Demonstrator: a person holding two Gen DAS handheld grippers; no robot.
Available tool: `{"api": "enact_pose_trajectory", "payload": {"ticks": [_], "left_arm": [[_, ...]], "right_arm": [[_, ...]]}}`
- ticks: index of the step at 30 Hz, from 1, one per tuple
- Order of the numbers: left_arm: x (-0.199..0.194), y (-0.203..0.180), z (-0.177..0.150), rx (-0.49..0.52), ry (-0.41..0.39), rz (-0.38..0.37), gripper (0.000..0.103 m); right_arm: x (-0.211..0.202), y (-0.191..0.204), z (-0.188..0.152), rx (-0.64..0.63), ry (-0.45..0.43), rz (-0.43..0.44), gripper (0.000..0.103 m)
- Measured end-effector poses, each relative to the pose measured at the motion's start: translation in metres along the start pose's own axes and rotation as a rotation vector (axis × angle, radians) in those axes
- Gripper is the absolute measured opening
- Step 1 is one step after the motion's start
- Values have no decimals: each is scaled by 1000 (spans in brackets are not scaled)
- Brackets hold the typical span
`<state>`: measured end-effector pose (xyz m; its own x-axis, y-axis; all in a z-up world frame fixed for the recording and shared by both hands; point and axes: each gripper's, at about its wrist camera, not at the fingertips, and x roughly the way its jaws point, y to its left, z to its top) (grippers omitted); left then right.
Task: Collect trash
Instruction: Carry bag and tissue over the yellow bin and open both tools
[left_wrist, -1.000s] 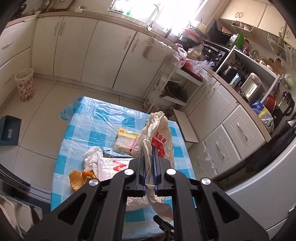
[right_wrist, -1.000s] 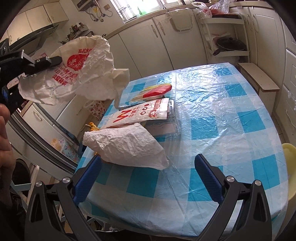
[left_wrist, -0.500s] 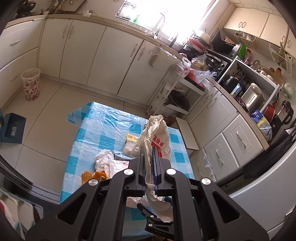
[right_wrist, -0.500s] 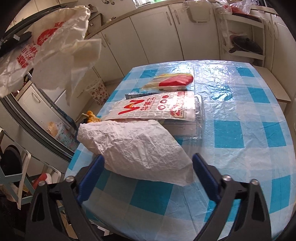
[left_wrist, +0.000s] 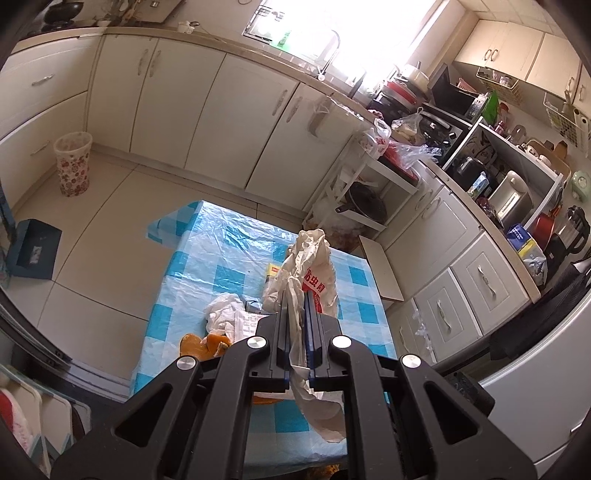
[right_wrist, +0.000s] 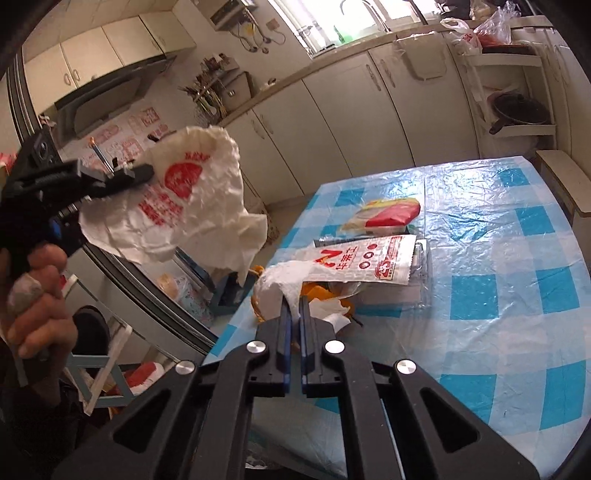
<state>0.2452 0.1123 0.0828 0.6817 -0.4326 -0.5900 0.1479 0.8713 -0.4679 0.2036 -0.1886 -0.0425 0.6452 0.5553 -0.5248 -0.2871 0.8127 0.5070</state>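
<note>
Holding printed plastic bag (right_wrist: 192, 206) aloft, L gripper (left_wrist: 295, 299) clamped on its gathered neck, up-left of table (right_wrist: 498, 258). R gripper (right_wrist: 291, 302) pinched on white crumpled paper (right_wrist: 277, 288) at table's near-left edge. Bag lies up-left of R claw; mouth not visibly open.

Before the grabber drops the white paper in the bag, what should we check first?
1. Right gripper shut on the white paper: ok.
2. Left gripper shut on the bag: ok.
3. Bag mouth open to take the paper: cannot tell; the bag looks crumpled.
4. Paper free of the table: cannot tell; its loose end hangs near the orange peel.
5. Printed wrapper clear of the paper: not ok; it lies right against it and may drag.
6. Other trash left to collect: ok to see; the red and yellow packet is on the table.
</note>
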Motion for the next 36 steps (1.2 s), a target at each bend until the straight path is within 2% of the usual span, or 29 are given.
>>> {"api": "enact_pose_trajectory", "payload": {"ticks": [7,11,16,21,25,31,36], "left_arm": [[-10,-15,-1,27,-6,-11,6],[-3,-36,-9,60,18,-39,6],[25,-78,-30,119,86,-92,6],[63,-133,-58,192,163,-147,6],[100,-182,-84,245,231,-189,6],[165,-253,-130,309,335,-233,6],[233,-308,-182,380,423,-227,6]], "right_arm": [[-54,-18,10,97,-131,63,4],[-105,-38,12,138,-214,51,4],[-173,-83,0,226,-283,-41,4],[-237,-137,-17,297,-333,-202,4],[-265,-176,-34,338,-334,-336,4],[-268,-230,-61,362,-278,-509,4],[-245,-278,-81,398,-178,-544,4]]}}
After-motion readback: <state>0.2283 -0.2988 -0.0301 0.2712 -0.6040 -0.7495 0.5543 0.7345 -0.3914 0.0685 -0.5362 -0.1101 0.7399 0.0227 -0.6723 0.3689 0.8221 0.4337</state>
